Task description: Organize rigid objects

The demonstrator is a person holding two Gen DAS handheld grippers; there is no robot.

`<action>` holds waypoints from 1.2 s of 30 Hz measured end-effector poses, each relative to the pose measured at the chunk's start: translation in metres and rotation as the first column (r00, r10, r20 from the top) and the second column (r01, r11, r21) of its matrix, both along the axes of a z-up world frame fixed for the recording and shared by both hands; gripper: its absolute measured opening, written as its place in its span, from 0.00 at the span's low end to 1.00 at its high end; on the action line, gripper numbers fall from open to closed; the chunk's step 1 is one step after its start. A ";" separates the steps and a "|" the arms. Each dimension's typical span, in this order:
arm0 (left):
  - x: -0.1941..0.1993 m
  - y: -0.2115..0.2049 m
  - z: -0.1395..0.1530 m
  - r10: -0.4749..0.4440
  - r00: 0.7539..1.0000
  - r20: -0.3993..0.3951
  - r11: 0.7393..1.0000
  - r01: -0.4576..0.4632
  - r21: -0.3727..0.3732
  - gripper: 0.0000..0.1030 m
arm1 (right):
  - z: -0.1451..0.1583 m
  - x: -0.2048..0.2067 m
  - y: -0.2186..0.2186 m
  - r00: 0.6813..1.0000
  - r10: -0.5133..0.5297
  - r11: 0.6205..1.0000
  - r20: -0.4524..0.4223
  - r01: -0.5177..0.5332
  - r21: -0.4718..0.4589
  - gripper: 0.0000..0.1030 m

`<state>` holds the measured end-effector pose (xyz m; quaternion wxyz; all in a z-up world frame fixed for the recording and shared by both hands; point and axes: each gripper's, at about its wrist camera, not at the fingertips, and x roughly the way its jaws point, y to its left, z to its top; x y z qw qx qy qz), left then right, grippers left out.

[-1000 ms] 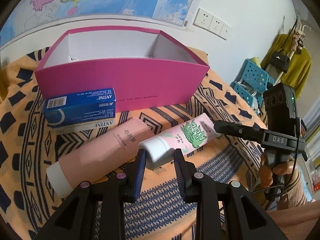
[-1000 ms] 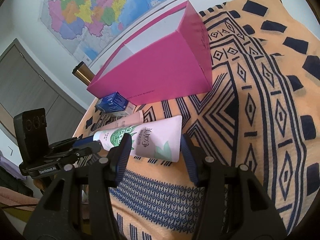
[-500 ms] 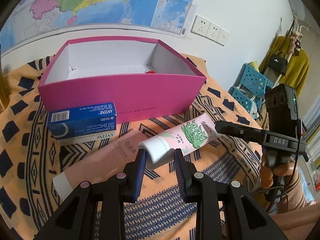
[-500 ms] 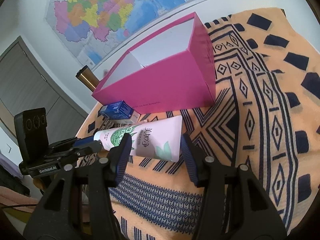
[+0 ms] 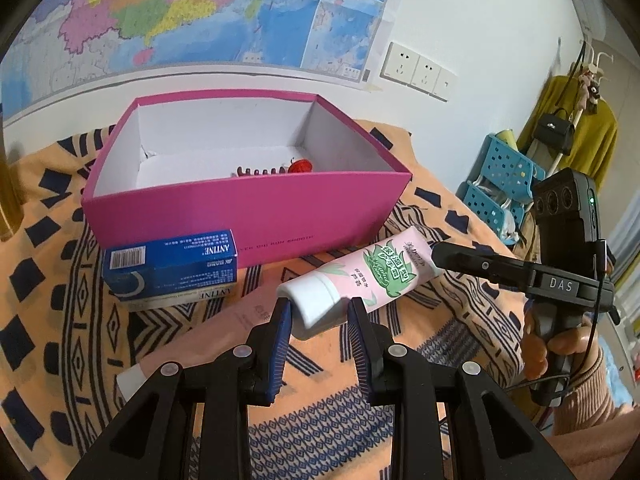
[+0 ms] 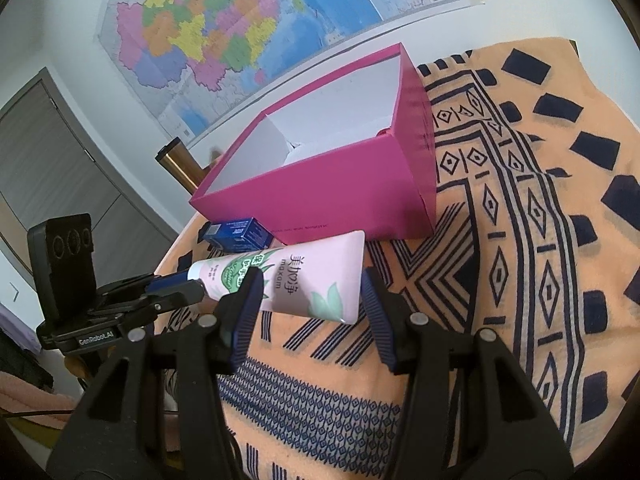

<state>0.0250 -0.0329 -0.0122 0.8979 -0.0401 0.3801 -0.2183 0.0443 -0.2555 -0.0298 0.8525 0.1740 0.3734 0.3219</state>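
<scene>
tube: the tube (image 5: 362,280) is off the surface, in front of the pink box (image 5: 248,208)
left gripper (image 5: 320,314): fingers clamped on its cap end
right gripper (image 6: 310,294): fingers grasping the flat end, I think
tip: lift both ends level over the wall

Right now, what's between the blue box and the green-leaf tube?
Only patterned cloth, plus the tip of a pink tube lying lower down. The left wrist view shows the blue box and the leaf tube apart.

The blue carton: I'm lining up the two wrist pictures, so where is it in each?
Left wrist: blue carton at left of centre, against the pink box's front wall.
Right wrist: blue carton small, left of centre, below the pink box's near corner.
Shared landmark: the pink box.
</scene>
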 end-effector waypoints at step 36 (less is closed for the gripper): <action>0.014 -0.005 0.030 0.010 0.995 0.095 1.000 -0.012 0.021 0.29 | 0.032 0.015 -0.002 0.996 -0.002 1.000 0.092 0.003 -0.004 0.52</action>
